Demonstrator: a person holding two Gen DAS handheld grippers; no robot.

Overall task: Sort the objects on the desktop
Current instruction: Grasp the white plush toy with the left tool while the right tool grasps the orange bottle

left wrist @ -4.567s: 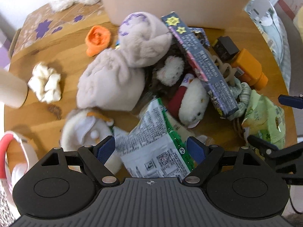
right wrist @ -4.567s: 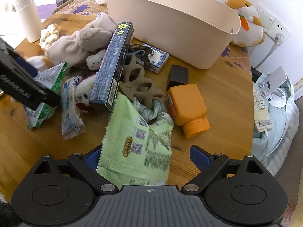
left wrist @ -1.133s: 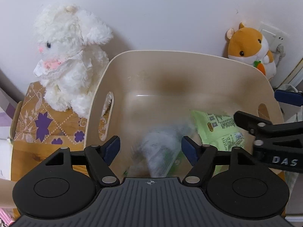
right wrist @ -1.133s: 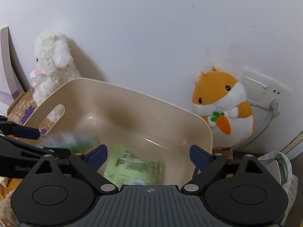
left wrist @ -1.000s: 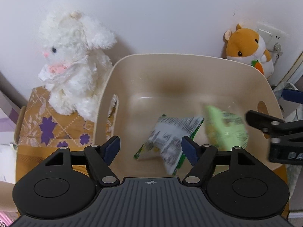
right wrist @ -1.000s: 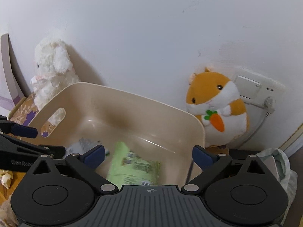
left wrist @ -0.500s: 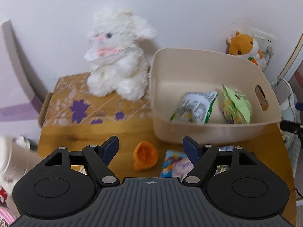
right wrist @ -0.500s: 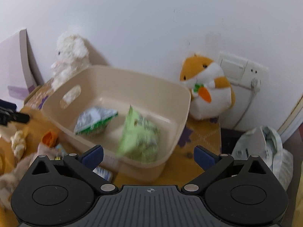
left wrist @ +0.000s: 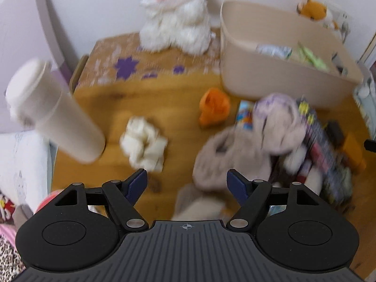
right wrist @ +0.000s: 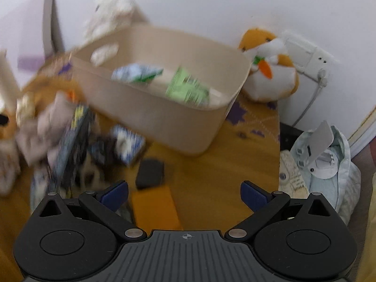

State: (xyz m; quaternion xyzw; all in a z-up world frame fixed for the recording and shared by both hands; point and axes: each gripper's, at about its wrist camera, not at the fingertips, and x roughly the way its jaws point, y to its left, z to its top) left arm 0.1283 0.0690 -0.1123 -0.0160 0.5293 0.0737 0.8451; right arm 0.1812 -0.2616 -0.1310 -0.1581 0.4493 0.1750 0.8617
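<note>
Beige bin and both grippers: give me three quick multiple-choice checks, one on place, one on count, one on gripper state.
1. Where does the orange hamster plush sit?
A. Inside the bin
B. Outside the bin, against the wall
C. Between the right gripper's jaws

2. How many snack packets lie in the beige bin?
A. None
B. Two
C. Five

3. How do the left gripper and right gripper stand?
A. Both open, nothing between the jaws
B. Both shut on packets
C. Left shut on the white cup

Answers:
1 B: it sits beyond the bin's rim, by the wall socket.
2 B: a white-and-green packet and a green packet show inside.
3 A: the blue pads stand wide apart, with nothing gripped.
</note>
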